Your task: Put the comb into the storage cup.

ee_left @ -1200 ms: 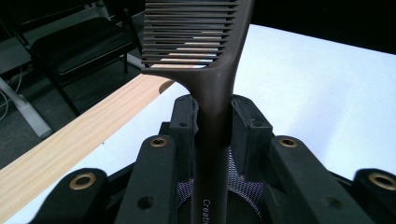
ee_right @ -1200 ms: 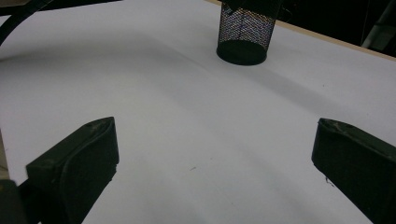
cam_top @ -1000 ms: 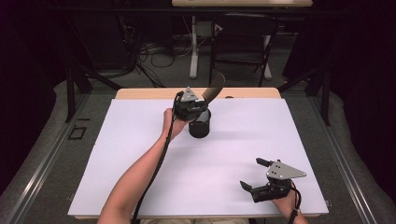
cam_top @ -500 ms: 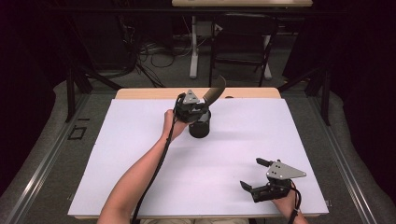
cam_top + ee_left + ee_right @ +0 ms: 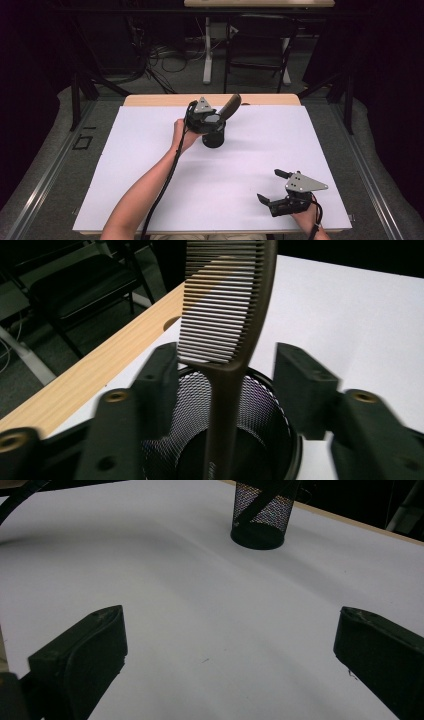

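room: dark | chair (image 5: 260, 47) | floor cables (image 5: 165, 55) | grey floor (image 5: 50, 145)

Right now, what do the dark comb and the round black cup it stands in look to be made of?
The dark brown comb looks like moulded plastic: smooth, slightly glossy, with fine even teeth and a one-piece handle. The round black mesh cup looks like painted wire mesh, probably metal: light shows through its perforated wall, with a solid rim and base. Neither can be confirmed by sight alone.
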`<state>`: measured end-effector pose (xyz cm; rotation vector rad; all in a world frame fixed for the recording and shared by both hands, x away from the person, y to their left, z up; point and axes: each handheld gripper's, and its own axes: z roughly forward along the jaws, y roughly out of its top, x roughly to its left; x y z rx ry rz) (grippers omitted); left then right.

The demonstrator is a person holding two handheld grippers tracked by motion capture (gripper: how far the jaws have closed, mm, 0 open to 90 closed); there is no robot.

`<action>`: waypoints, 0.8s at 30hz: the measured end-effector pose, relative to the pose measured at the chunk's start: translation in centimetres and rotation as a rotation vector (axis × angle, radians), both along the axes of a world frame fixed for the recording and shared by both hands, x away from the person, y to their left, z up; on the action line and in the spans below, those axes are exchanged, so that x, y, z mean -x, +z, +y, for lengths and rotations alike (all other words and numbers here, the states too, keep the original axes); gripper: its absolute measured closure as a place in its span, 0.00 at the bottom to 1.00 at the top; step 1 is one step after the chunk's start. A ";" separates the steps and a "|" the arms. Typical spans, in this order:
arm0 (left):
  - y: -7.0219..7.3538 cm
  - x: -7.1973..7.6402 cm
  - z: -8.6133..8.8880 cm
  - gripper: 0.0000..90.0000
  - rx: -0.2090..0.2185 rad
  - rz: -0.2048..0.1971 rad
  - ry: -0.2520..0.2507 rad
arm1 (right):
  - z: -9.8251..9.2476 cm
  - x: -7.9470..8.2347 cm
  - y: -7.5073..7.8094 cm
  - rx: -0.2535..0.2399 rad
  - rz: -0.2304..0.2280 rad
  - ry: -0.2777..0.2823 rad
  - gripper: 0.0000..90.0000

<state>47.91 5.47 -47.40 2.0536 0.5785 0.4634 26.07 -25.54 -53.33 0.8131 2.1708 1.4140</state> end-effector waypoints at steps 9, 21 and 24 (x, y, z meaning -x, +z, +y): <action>1.0 1.1 1.1 0.23 0.013 0.026 0.003 | 0.0 0.0 0.0 0.001 0.000 -0.001 0.00; 1.8 3.1 3.1 0.09 -0.012 0.053 0.007 | 0.0 -0.1 0.0 0.005 -0.002 -0.001 0.00; 1.8 3.4 3.5 0.05 -0.018 0.063 0.015 | 0.0 -0.2 -0.1 0.003 0.001 -0.001 0.00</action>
